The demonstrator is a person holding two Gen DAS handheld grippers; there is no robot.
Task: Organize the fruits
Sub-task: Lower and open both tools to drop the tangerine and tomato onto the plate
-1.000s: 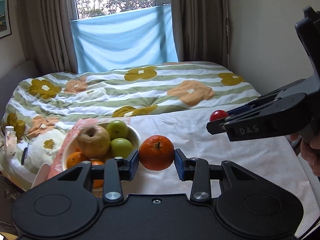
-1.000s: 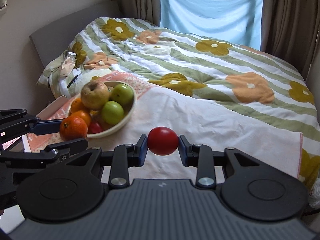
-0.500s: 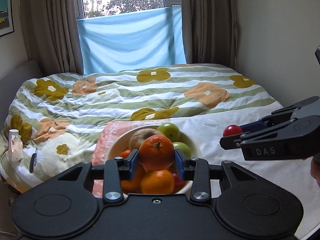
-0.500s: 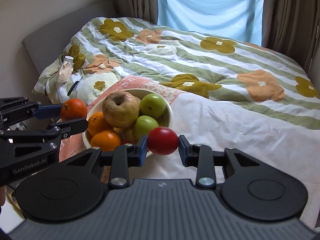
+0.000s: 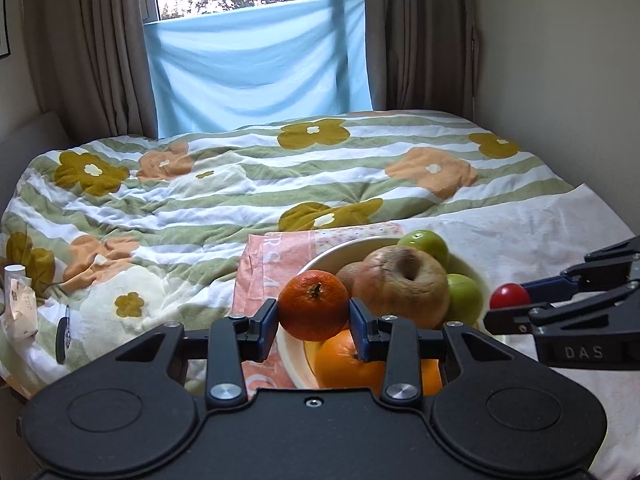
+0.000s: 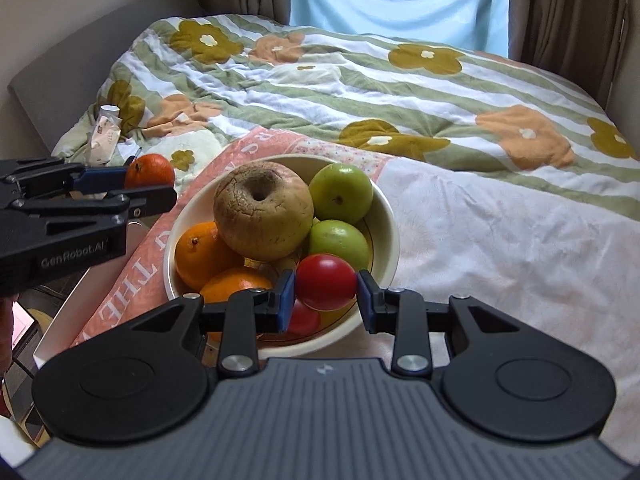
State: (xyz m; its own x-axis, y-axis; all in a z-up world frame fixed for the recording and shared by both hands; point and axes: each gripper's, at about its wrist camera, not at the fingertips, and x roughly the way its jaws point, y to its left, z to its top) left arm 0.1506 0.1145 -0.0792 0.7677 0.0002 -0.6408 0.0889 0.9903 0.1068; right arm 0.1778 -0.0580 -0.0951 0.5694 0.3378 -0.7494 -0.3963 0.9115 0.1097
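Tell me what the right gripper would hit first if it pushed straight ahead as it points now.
Probably the nearer green apple in the bowl: it sits just beyond the red fruit held in the right gripper. Depth is uncertain.

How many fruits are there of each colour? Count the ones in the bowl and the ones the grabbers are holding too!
Orange: 3, two in the bowl and one orange in the left gripper.
Green: 2 apples.
Red: 2, one red fruit in the right gripper, one beneath it.
Brown: 1 big fruit.
Total: 8.
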